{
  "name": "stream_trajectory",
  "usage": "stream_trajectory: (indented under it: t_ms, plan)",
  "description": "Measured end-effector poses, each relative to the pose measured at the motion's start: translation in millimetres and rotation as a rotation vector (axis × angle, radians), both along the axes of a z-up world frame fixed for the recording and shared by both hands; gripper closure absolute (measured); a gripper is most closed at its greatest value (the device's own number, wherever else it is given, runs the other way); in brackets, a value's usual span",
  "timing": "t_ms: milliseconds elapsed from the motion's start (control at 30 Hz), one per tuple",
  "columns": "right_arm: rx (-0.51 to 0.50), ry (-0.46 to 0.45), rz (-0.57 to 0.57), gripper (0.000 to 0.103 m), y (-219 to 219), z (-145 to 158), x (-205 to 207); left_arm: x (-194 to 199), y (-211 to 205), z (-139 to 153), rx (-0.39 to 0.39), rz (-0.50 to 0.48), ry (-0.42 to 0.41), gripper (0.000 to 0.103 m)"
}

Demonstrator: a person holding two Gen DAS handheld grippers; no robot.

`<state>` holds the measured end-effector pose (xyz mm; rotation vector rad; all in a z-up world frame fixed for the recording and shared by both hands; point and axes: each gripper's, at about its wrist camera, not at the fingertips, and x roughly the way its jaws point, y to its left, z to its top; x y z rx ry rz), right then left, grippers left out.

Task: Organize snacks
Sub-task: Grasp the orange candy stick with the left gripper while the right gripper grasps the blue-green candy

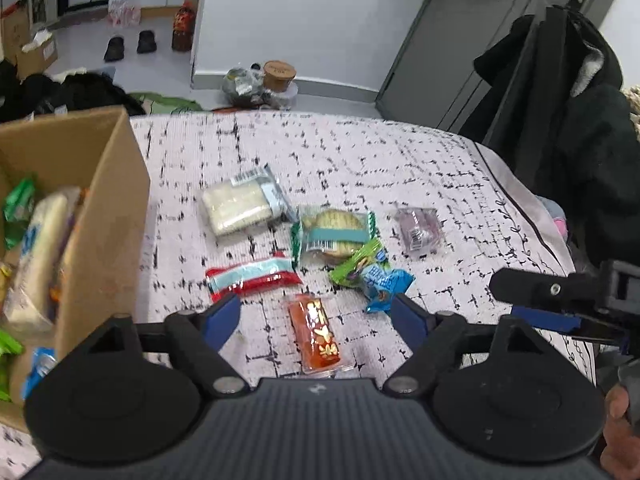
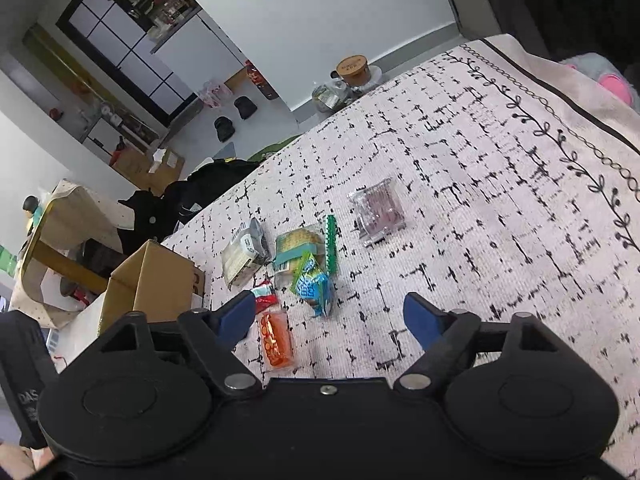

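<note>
Left wrist view: left claw (image 1: 314, 314) is spread wide with nothing in it, hovering low over the orange snack pack (image 1: 316, 334), which lies flat between the blue fingers (image 1: 220, 320).
Where the snacks are: loose on the patterned counter (image 1: 360, 152): red-and-white bar (image 1: 252, 278), round cracker pack (image 1: 334, 234), pale wafer pack (image 1: 244, 204), purple pack (image 1: 418, 226), plus a green pack touching a blue one (image 1: 384, 280).
Box: cardboard box (image 1: 100, 216) on the left, already holding several packs.
Right wrist view: right claw (image 2: 330, 318) is also released and empty, above bare cloth beside the orange pack.
Risk, my guess: glossy wrappers look slippery, so a shallow pinch could squirt the pack out, and the claws are close enough to bump.
</note>
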<state>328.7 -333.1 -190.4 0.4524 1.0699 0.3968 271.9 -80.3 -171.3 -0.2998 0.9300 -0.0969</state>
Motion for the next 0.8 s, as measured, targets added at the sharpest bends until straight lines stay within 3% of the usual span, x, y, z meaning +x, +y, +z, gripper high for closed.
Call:
stream_trajectory:
  t_ms: [167, 433, 500, 567, 633, 800]
  plan:
    - [0.012, 0.01, 0.008, 0.038, 5, -8, 8, 6, -5, -17, -0.011, 0.015, 0.039, 0.047]
    - [0.017, 0.046, 0.024, 0.044, 13, -19, 10, 21, -11, -36, -0.025, 0.028, 0.1, 0.061]
    - [0.012, 0.05, 0.03, 0.044, 16, -22, 10, 24, -14, -45, 0.001, 0.035, 0.119, 0.064]
    - [0.006, 0.055, 0.036, 0.044, 19, -25, 12, 22, -15, -50, 0.025, 0.05, 0.109, 0.078]
    - [0.005, 0.05, 0.04, 0.044, 22, -26, 14, 22, -19, -47, 0.072, 0.039, 0.102, 0.085]
    - [0.018, 0.046, 0.037, 0.044, 32, -32, 22, 16, -20, -40, 0.082, 0.038, 0.082, 0.086]
